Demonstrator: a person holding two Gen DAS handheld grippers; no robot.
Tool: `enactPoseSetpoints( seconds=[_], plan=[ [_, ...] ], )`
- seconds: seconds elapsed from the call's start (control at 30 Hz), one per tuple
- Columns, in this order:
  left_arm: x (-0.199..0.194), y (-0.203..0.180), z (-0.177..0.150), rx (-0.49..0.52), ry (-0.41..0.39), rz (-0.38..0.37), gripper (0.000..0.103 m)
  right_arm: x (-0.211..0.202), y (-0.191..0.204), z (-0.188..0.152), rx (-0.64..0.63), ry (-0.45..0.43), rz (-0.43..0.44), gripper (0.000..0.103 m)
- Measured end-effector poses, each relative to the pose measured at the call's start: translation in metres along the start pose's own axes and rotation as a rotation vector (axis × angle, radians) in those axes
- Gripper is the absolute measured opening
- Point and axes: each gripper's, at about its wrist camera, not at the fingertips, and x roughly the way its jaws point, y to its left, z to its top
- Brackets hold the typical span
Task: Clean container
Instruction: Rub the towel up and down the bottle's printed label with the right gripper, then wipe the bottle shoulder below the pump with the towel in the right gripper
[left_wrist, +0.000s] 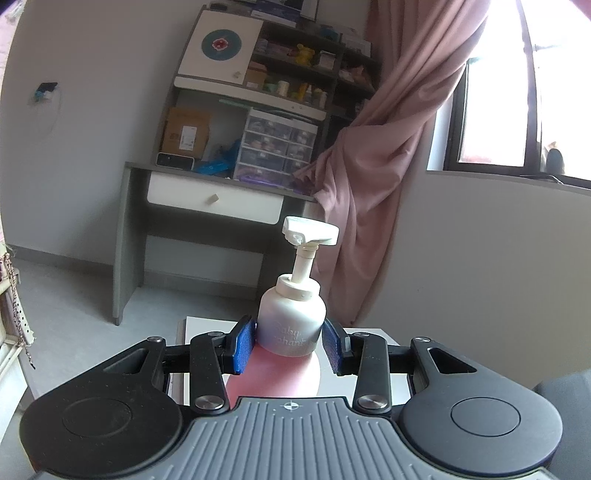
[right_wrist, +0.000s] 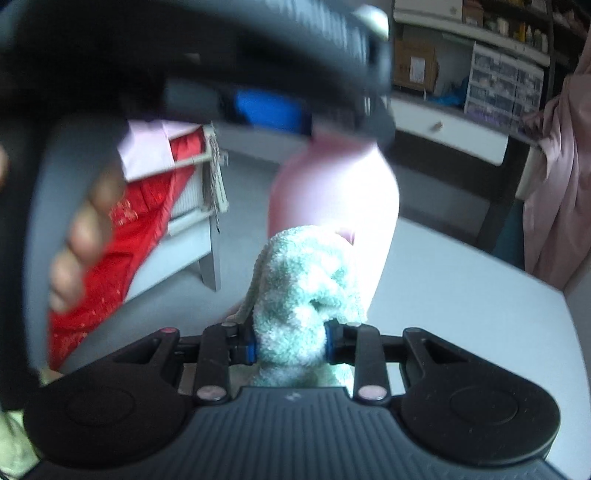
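Daylight flooded from the window (left_wrist: 517, 85) at two o'clock, blown out; fisheye bent edges; the right wrist view was motion-blurred, its bottle (right_wrist: 343, 192) overexposed.

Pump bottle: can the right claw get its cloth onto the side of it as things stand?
Probably yes. The right claw grips the green cloth, which already looks pressed against the pink bottle. The left claw holds the bottle higher up, leaving the lower side free.

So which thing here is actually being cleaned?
Look above the white table, between the left gripper's blue-padded fingers. There sits the pump bottle: pink below, white above, with a white pump head, unlike the fluffy green cloth against it.
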Motion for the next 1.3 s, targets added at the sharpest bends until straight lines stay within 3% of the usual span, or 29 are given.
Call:
enactPoseSetpoints(
  seconds=[0.33,0.77,1.3],
  plan=[
    [0.003,-0.004,0.000,0.004,0.003,-0.001,0.040,0.005,-0.002,-0.010,0.026,0.019,-0.001,0.031],
    [0.001,-0.003,0.002,0.000,0.007,0.000,0.040,-0.031,0.012,0.016,-0.007,-0.146,0.042,0.031],
    [-0.001,-0.002,0.002,0.016,0.008,-0.008,0.040,0.011,0.015,-0.009,-0.004,0.001,0.059,0.031]
  ],
)
